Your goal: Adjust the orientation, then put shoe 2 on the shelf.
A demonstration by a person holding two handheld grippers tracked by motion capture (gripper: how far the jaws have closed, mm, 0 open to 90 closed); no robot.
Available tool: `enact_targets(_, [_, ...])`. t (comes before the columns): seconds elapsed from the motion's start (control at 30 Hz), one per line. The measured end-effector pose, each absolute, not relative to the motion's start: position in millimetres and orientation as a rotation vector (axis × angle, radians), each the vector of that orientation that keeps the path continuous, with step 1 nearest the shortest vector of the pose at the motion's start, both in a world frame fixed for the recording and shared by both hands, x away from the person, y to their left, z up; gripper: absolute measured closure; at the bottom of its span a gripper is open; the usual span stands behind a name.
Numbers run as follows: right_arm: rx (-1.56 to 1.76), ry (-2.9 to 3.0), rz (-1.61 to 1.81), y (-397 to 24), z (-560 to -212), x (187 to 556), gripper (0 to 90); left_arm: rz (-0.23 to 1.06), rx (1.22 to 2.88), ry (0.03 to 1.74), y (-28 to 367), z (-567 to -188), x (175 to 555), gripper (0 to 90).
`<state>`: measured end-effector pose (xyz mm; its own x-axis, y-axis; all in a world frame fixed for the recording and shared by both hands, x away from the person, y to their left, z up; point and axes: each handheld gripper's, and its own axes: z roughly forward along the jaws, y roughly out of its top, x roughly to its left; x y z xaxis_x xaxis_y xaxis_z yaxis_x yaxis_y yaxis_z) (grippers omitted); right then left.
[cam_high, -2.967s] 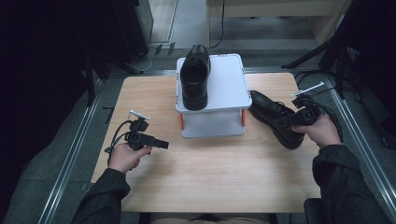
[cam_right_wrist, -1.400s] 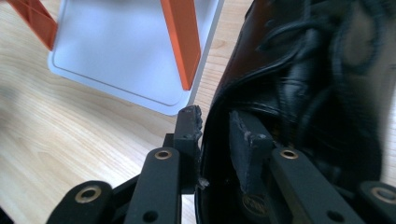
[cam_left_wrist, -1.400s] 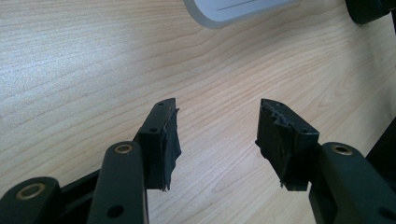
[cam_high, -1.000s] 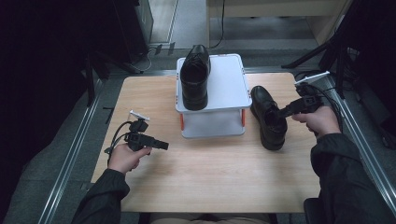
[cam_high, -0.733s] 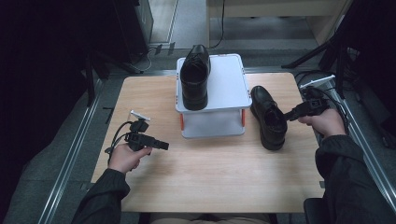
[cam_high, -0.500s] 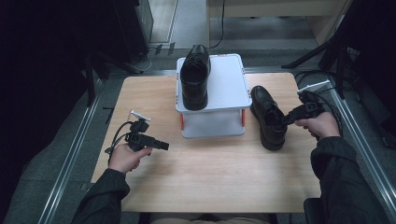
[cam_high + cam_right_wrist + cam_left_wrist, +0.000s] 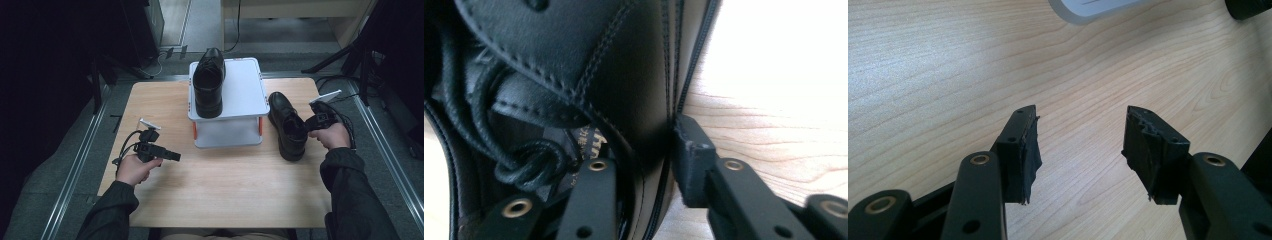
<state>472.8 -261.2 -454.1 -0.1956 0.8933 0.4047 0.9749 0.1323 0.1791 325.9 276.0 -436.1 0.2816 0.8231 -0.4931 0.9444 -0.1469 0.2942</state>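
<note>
Shoe (image 7: 287,125), black leather lace-up, stands on the wooden bench (image 7: 215,190) just right of the white stand (image 7: 226,92), toe toward us. We order by size: bench, then white stand mid-bench with a second black shoe (image 7: 209,82) on its top shelf, then the shoe at right, then our two grippers. Our right gripper (image 7: 305,125) sits at the shoe's right side by the opening; in the right gripper view one of the jaws goes inside the shoe next to the laces (image 7: 519,160), the other presses the outer wall, so the side wall is clamped between them. These jaws have just been closing, with the shoe's wall between them. Our left gripper (image 7: 172,156) rests low over the bench's left part, well apart from stand and shoe, jaws apart, nothing between, bare wood under them in the left gripper view.
</note>
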Motion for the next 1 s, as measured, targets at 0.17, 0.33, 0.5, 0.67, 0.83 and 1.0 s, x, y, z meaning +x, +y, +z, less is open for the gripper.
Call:
enact_targets(0.17, [-1.895,-2.155,-0.587,-262.4,-453.5,473.7,80.1,-0.288,2.004,1.585,277.6,-436.2,325.8,47.5])
enact_targets(0.33, [-1.927,-2.119,-0.584,-262.8,-451.6,474.6,81.8,-0.288,2.0,1.586,277.7,-436.1,326.3,47.6])
enact_targets(0.5, [-1.94,-2.059,-0.584,-266.2,-449.4,477.3,82.5,-0.292,1.999,1.591,279.7,-437.7,325.5,47.6])
enact_targets(0.67, [-1.95,-2.004,-0.6,-271.5,-444.1,479.0,83.5,-0.286,1.98,1.598,284.4,-436.5,323.2,47.6])
enact_targets(0.83, [-1.962,-1.972,-0.615,-272.0,-436.5,480.5,84.7,-0.285,1.971,1.602,284.2,-436.3,322.9,47.7])
enact_targets(1.0, [-1.966,-1.949,-0.659,-275.2,-419.7,482.6,84.8,-0.291,1.98,1.601,282.9,-437.1,323.9,47.7])
